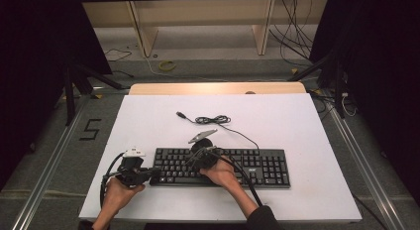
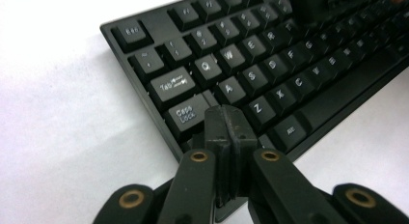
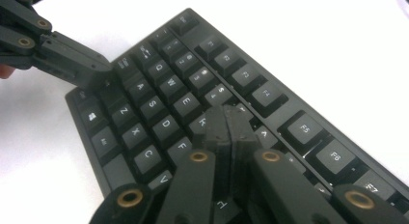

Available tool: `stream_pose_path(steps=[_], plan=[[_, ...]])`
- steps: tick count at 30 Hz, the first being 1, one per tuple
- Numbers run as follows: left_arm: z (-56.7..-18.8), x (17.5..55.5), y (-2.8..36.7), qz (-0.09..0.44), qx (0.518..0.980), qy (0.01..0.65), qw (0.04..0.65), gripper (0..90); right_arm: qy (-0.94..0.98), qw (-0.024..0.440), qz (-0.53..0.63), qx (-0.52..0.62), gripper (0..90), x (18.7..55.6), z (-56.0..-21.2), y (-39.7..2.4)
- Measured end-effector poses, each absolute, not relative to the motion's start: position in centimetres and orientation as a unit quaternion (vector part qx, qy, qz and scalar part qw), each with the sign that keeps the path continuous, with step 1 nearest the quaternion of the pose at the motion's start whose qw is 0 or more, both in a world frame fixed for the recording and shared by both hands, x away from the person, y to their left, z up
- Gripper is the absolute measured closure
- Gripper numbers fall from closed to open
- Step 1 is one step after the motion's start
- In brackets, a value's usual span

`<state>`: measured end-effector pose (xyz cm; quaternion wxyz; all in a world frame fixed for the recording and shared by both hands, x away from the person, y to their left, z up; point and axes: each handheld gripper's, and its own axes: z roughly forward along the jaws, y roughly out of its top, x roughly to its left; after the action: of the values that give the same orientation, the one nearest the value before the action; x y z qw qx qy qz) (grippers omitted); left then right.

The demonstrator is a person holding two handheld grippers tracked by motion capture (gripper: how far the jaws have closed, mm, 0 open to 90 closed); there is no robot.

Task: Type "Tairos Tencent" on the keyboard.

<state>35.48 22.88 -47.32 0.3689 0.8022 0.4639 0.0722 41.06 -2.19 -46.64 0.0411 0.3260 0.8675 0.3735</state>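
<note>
A black keyboard (image 1: 247, 166) lies on the white board (image 1: 297, 126), and its cable (image 1: 214, 120) coils behind it and ends in a USB plug (image 1: 181, 114). My left gripper (image 1: 154, 172) is shut with nothing in it. Its tips (image 2: 226, 119) rest over the keyboard's left end (image 2: 270, 64), by the Caps Lock key (image 2: 184, 115). Also shut and empty, my right gripper (image 1: 197, 159) has its tips (image 3: 226, 119) pressed down among the letter keys (image 3: 159, 93) near R. The left gripper (image 3: 99, 69) reaches into the right gripper view from the upper left.
The white board lies on a wooden table whose far edge (image 1: 218, 87) shows behind it. Rails run along both sides on the floor. Wooden shelving (image 1: 203, 22) and loose cables sit beyond the table.
</note>
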Motion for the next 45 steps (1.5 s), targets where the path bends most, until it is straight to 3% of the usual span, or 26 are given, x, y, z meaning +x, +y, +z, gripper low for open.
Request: stream_pose_path(steps=[11,36,41,45], plan=[[-47.0,35.5,22.9,0.068,0.795,0.459,0.391,78.6,0.858,0.037,0.395,0.325,79.0,41.0,-45.8,-2.9],[-46.5,35.9,22.4,0.067,0.771,0.461,0.435,36.8,0.839,0.038,0.429,0.331,43.5,40.5,-44.7,-4.6],[-46.6,36.1,22.4,0.067,0.772,0.459,0.434,37.2,0.834,0.043,0.436,0.335,39.7,40.5,-44.5,-5.1],[-46.7,36.3,22.2,0.071,0.776,0.461,0.425,49.1,0.831,0.043,0.440,0.338,38.7,40.4,-44.4,-5.6]])
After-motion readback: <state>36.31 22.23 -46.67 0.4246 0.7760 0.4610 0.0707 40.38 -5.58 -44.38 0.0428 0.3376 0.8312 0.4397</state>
